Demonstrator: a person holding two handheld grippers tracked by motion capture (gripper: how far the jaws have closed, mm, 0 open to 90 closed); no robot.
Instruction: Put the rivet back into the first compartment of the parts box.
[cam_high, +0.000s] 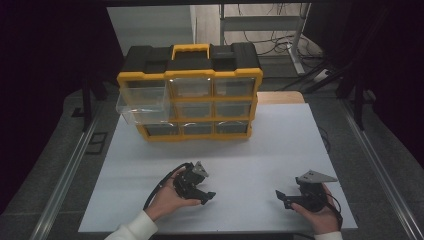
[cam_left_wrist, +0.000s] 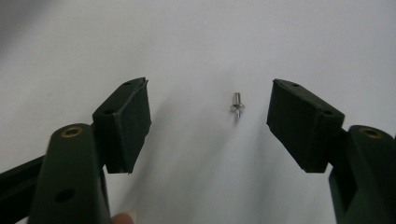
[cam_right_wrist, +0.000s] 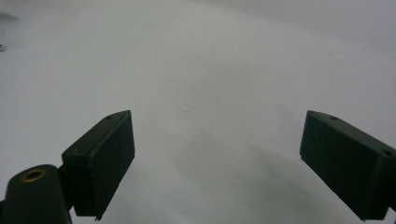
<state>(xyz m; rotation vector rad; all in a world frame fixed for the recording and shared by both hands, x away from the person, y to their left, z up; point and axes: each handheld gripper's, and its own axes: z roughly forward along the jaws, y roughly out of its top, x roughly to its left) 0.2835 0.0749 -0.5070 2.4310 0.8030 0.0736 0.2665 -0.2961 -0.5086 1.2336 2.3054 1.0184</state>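
A small silver screw lies on the white table top, a little ahead of my left gripper and in line with the gap between its jaws, nearer the right jaw. That gripper is open and holds nothing. In the high view, a hand holds the left gripper low over the table's front, pointing right. My right gripper faces it from the right, pointing left. In its own view the right gripper is open wide over bare table.
A yellow and black organiser case with clear drawers stands upright at the back of the table. Its upper left drawer is pulled out toward me. Metal rails run along both sides of the table.
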